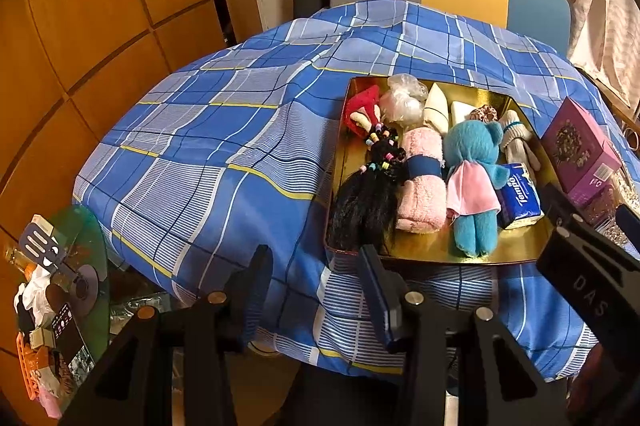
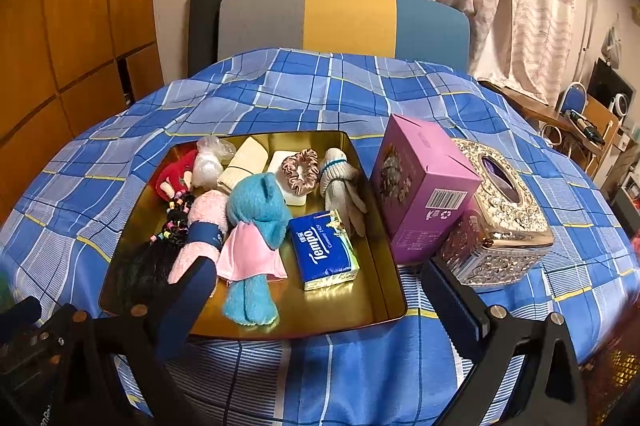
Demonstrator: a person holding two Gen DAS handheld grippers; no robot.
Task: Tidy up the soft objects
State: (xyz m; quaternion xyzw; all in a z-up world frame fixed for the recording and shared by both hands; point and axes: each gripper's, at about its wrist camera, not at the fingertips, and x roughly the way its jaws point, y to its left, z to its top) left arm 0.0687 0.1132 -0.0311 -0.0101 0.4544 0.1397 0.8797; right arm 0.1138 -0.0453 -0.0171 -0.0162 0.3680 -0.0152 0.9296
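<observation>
gold metal tray [image 2: 384, 258] sits on blue plaid cloth [image 1: 208, 130], packed w/ soft items: blue plush [image 2: 256, 222], pink rolled towel [image 2: 200, 238], black hair bundle [image 1: 368, 202], tempo tissue pack [image 2: 324, 250], scrunchie [image 2: 301, 170], knit gloves [image 2: 340, 182]. pink carton [image 2: 420, 186] leans on ornate tissue box [image 2: 500, 210], both outside tray, just beside its right wall.

left gripper [image 1: 316, 290]: jaws partly apart, nothing between them, over cloth at tray's near-left corner. right gripper [image 2: 320, 290]: jaws wide, nothing held, straddling tray's near edge.

key relation: tray contents lie ahead of and below both grippers. blue plush runs lengthwise near-to-far, legs toward right gripper, so its long axis lies roughly along that gripper's pointing line; jaws would close across its width w/o wrist roll. judged: right hand nearer to plush and tissue pack; left nearer to hair bundle and towel.

view diffs: right wrist view shows ornate tissue box whole and the soft items w/ little overlap; left wrist view crops that box behind right gripper's body, but shows side clutter at lower left [image 1: 52, 298] unseen in the other.
</observation>
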